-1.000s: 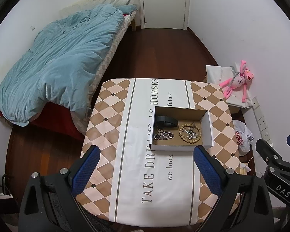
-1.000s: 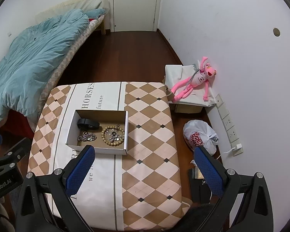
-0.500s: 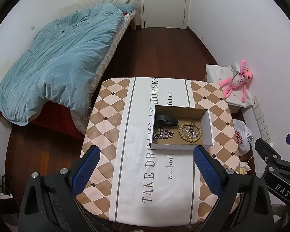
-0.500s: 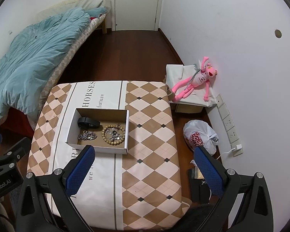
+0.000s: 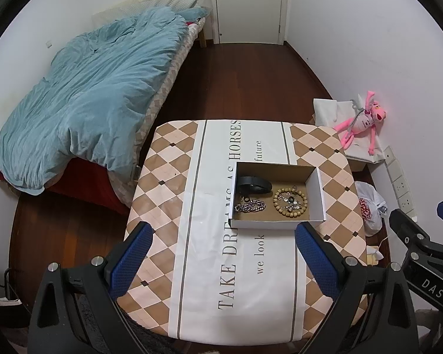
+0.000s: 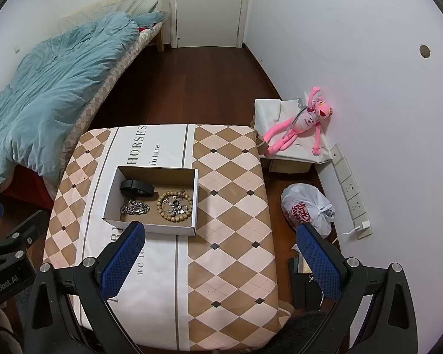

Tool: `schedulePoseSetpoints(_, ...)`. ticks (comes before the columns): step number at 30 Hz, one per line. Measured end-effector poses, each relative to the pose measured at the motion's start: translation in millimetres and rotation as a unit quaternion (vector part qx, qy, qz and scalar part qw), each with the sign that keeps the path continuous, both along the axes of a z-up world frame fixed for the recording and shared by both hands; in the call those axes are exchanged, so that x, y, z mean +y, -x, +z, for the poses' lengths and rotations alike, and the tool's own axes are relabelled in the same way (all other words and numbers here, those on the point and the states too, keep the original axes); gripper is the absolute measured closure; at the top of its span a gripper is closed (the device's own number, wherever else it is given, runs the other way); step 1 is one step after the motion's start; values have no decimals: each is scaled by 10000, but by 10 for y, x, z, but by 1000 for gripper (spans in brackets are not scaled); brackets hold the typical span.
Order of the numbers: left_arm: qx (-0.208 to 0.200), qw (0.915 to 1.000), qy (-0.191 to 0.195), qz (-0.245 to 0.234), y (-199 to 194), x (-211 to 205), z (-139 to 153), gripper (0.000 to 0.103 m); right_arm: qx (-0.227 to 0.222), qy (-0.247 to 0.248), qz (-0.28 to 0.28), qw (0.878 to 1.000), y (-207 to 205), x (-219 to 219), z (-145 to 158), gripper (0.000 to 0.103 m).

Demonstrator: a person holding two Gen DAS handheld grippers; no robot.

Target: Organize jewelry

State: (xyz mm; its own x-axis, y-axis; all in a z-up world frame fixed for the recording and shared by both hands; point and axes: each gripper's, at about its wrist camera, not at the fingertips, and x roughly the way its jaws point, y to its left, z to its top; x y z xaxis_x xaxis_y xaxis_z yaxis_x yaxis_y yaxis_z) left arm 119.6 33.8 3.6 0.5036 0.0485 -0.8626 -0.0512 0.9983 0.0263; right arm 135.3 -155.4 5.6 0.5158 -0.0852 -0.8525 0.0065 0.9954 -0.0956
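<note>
White tablecloth (image 5: pixel 245 280) lettering: "TAKE DREAMS AS HORSES"

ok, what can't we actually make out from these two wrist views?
- Small metal pieces inside the wooden bead bracelet: too small in both views to identify.
- Silver chain: clasp and link count unresolved, fisheye too distant.
- Near inside wall of the white cardboard box: hidden by its own rim.
- Black band: watch or bracelet, cannot tell.
- Dark item on the floor, right wrist view: cut off by the right gripper finger.

left gripper (image 5: pixel 223 249) jaws spread wide, nothing between them, right gripper (image 6: pixel 220 246) likewise wide apart, both held high, side by side
</note>
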Motion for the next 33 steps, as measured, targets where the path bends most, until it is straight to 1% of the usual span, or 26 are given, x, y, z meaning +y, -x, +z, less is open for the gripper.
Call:
schedulePoseSetpoints(12,-21,10000,-12,-18,-9,-48,52,4,-21,-36,2,10000,1,-35,52,0)
schedulePoseSetpoints(33,-13,10000,3,-42,0,-58,63,4,-15,-18,-20,10000,54,-12,41,0)
